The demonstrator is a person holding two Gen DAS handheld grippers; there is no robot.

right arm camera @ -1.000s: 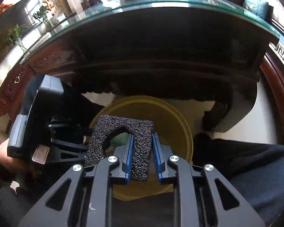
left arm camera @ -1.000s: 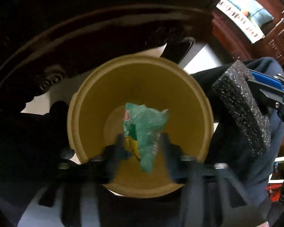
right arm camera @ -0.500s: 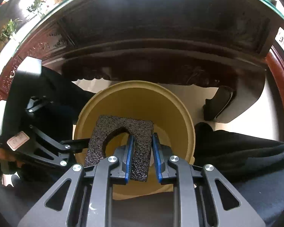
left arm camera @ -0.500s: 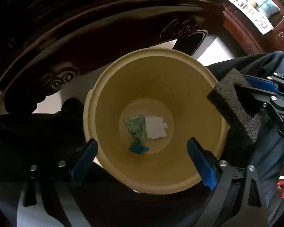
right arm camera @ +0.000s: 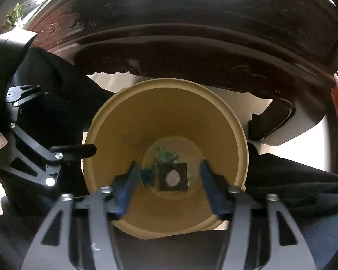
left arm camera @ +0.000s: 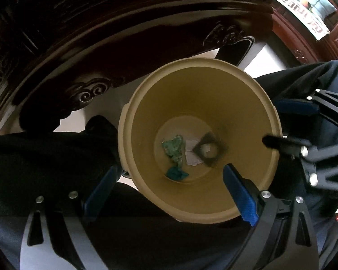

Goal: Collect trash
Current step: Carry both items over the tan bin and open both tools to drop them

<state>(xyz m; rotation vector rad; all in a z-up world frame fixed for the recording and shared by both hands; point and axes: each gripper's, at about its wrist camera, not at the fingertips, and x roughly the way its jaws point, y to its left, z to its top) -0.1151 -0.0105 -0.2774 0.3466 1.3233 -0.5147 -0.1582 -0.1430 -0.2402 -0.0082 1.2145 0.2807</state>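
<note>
Matt tan plastic bin (left arm camera: 146,121); rough black foam piece (left arm camera: 210,149); crinkled green wrapper (left arm camera: 172,147); glossy carved dark wood table (right arm camera: 191,51).

Both handheld grippers are black angular frames with triangular cut-outs and silver round screws; each black two-finger gripper (left arm camera: 169,191) (right arm camera: 167,186) carries blue textured pads (left arm camera: 243,195). The person's dark trousers (left arm camera: 45,157) look navy-black.
</note>
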